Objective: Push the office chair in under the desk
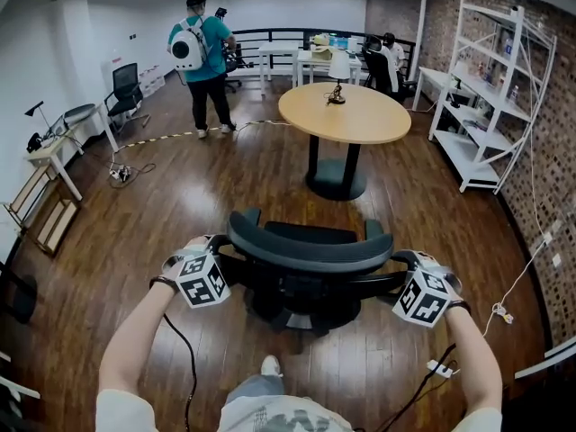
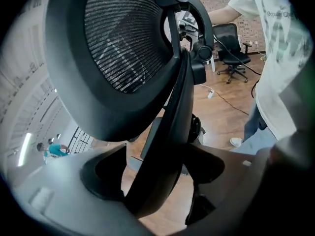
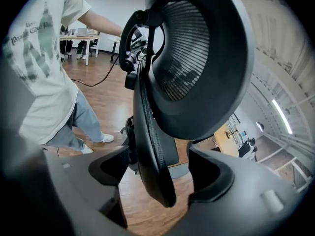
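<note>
**Fig. Taking hold before the push.** The office chair (image 1: 310, 268) stands on the wood floor (image 1: 180, 205) directly in front of the person. Its back faces them, and it is well apart from the round desk (image 1: 346, 115) ahead. The left gripper (image 1: 216, 257) and right gripper (image 1: 409, 273) flank the backrest (image 1: 306, 239) at about the same height, both angled downward.

In each gripper view the jaws stand wide, one on either side of the backrest's rim (image 2: 162, 146) (image 3: 150, 146). Floor shows between pad and rim, so nothing is gripped yet.

The step in hand appears to be securing the backrest. It is best done by closing both pairs of jaws on the solid rim rather than the mesh, at matching heights, so that neither side leads.

The push should then be level and equal from both hands. An uneven push would likely swivel the seat or steer the wheels off line.

The desk rests on a central pedestal (image 1: 335, 183). The chair's base will probably meet it before the seat is fully under, so a slow finish is advisable.
</note>
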Available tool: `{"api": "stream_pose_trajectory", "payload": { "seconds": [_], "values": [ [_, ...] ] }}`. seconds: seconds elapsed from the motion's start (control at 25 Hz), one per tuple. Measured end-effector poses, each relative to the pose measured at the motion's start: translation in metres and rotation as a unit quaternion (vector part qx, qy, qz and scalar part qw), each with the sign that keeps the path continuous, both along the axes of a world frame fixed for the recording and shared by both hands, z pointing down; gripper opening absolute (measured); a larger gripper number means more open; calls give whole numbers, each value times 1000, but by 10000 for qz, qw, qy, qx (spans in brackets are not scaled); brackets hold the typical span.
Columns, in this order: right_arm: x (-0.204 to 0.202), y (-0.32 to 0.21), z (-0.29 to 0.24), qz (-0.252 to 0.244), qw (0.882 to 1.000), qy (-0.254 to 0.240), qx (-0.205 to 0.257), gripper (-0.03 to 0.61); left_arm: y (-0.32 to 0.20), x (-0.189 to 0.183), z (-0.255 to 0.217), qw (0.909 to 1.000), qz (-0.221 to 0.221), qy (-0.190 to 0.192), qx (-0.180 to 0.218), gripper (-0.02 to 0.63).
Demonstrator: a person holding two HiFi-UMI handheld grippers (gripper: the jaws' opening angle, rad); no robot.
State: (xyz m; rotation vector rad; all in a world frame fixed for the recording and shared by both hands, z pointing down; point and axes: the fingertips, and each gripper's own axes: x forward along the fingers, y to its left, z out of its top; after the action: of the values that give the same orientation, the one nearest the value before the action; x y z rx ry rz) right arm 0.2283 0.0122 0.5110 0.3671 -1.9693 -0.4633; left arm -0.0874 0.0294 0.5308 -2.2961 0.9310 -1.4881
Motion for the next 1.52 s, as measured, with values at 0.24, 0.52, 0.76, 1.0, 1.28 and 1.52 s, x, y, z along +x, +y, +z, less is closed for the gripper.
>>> {"api": "stream_pose_trajectory", "payload": {
  "seconds": [0.24, 0.52, 0.76, 1.0, 1.28, 1.52],
  "values": [
    [-24, 1, 17, -177, 9996, -174, -152, 343, -6, 4, 5, 9991, 183, -339, 174, 290],
    [-28, -2, 30, -347, 9994, -38, 85, 175, -4, 0, 14, 9968, 478, -591, 231, 210],
    [-27, -6, 30, -350, 9993, -37, 80, 169, -8, 0, 13, 9968, 546, -555, 187, 206],
    [-32, -17, 28, -321, 9994, -25, 120, 169, -20, -5, 11, 9967, 554, -581, 154, 204],
    [-29, -55, 35, -195, 9986, 218, 434, 152, -58, -11, 18, 9950, 495, -838, 208, 190],
    [-35, -84, 35, -148, 9981, 259, 532, 149, -91, -17, 19, 9940, 491, -951, 235, 184]
  ]
}}
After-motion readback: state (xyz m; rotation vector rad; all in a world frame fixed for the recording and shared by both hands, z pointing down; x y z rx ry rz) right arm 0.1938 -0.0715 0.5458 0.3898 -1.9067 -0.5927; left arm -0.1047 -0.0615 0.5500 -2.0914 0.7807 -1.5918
